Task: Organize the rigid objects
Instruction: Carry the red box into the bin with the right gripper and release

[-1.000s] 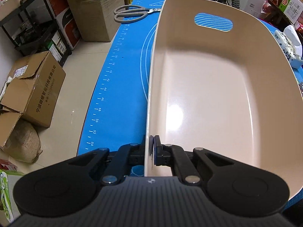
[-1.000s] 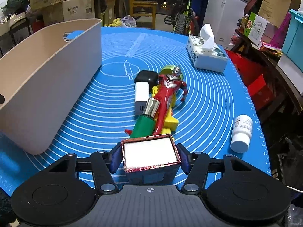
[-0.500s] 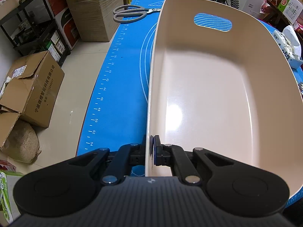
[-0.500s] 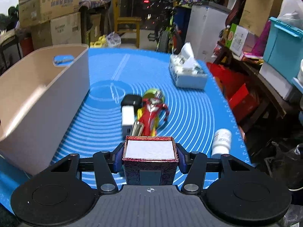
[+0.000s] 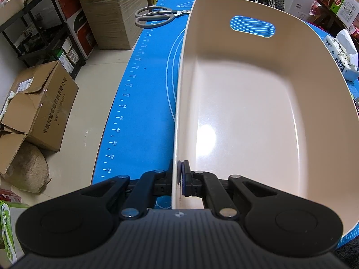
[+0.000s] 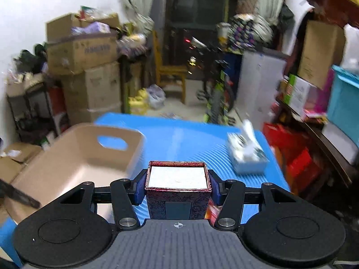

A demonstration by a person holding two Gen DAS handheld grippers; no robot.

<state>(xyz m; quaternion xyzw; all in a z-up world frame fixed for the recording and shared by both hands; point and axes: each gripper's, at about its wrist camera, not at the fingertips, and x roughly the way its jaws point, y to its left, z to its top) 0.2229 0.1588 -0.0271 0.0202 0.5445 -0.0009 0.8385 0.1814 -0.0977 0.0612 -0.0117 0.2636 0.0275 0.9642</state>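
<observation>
A beige plastic bin [image 5: 258, 112] with a handle cut-out stands on the blue mat [image 5: 145, 103]. My left gripper [image 5: 179, 179] is shut on the bin's near left rim, one pad inside the wall and one outside. In the right wrist view the same bin [image 6: 74, 163] lies at the lower left, its inside bare. My right gripper [image 6: 178, 186] is shut on a small dark red patterned box [image 6: 178, 192] with a white inside, held high above the mat [image 6: 190, 139]. The box sits upright between both blue pads.
Grey-handled scissors [image 5: 154, 18] lie on the mat beyond the bin's far left corner. A tissue box [image 6: 246, 157] stands at the mat's right side. Cardboard boxes [image 5: 38, 103] and shelving fill the floor to the left. The right wrist view is motion-blurred.
My right gripper has risen and tilted up with the red box, so the toys and bottle on the mat dropped out of sight. The left gripper and bin have not moved.
</observation>
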